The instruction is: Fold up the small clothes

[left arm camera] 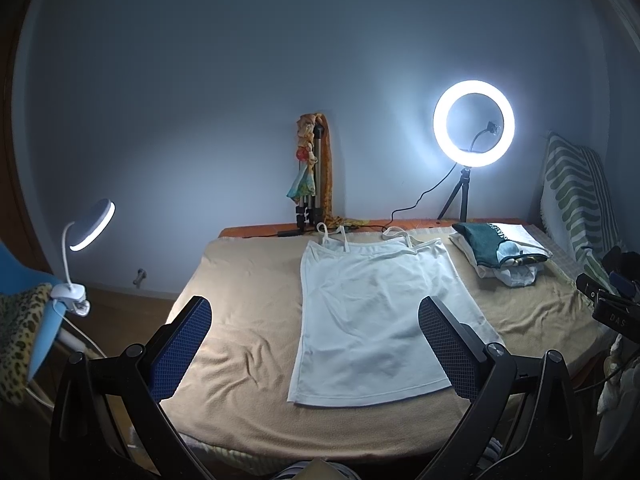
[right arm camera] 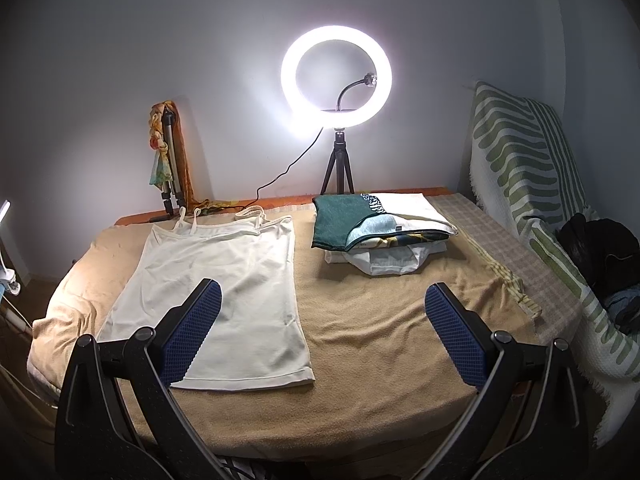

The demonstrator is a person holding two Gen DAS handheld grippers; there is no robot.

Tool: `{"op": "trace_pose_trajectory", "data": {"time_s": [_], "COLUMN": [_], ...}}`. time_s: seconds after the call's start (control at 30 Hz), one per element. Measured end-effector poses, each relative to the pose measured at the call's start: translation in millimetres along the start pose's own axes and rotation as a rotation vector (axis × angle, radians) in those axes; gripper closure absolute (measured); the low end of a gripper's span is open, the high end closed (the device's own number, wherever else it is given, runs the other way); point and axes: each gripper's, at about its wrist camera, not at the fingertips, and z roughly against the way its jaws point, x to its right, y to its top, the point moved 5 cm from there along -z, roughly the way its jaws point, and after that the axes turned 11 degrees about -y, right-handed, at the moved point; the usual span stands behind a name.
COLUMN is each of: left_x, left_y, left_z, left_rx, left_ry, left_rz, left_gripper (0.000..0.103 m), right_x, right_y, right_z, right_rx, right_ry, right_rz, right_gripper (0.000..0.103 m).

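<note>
A white camisole point(left arm camera: 372, 312) lies spread flat on the tan blanket point(left arm camera: 248, 320) that covers the table, its thin straps at the far end and its hem toward the near edge. In the right wrist view the same camisole point(right arm camera: 224, 292) sits on the left half of the blanket point(right arm camera: 384, 344), with bare blanket to its right.

The left tool point(left arm camera: 316, 344) hangs above the near part of the camisole with its blue-padded fingers spread wide — nothing between them. The right tool point(right arm camera: 324, 332) is likewise spread wide and holds nothing; its left finger shows over the camisole's near right part, its right finger over bare blanket.

At the far right of the table rests a stack of folded clothes point(right arm camera: 380, 228), a dark green piece on top, well apart from the camisole. Behind it a lit ring light point(right arm camera: 336, 80) stands on a small tripod. A folded tripod draped with a colourful scarf point(left arm camera: 312, 172) leans at the far wall. A clip-on lamp point(left arm camera: 88, 228) glows at the left, and a green-striped cloth point(right arm camera: 528, 168) hangs at the right.
</note>
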Motion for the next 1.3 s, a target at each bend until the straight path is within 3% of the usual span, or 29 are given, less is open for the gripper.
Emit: {"op": "trace_pose_trajectory", "data": {"time_s": [0.63,0.8,0.9,1.0,1.07,1.13,1.3], "left_x": [-29,-52,-60,-66,-69,-72,-77], "left_y": [-18,-34,-45,-57,-68,-80,-113], "left_z": [-34,-52,-65,-79,-88,-97,-117], "left_rx": [-0.048,-0.043,-0.085,-0.132,-0.170,-0.208,-0.303], "left_ry": [0.043,-0.020,-0.010,-0.030,-0.071,-0.104,-0.197], "left_rz": [0.026,0.086,0.087,0.100,0.127,0.159,0.245], "left_gripper": [0.000,0.000,0.001,0.009,0.013,0.016,0.034], "right_x": [-30,-47,-64,-89,-110,-134,-201], "right_y": [19,36,46,56,62,65,67], "right_z": [-52,-85,-99,-108,-114,-120,-142], "right_rx": [0.027,0.030,0.020,0.007,-0.012,-0.044,-0.167], "right_ry": [0.035,0.081,0.135,0.214,0.274,0.342,0.513], "right_rz": [0.055,0.078,0.094,0.119,0.142,0.164,0.207], "right_gripper": [0.000,0.000,0.002,0.005,0.005,0.013,0.020]}}
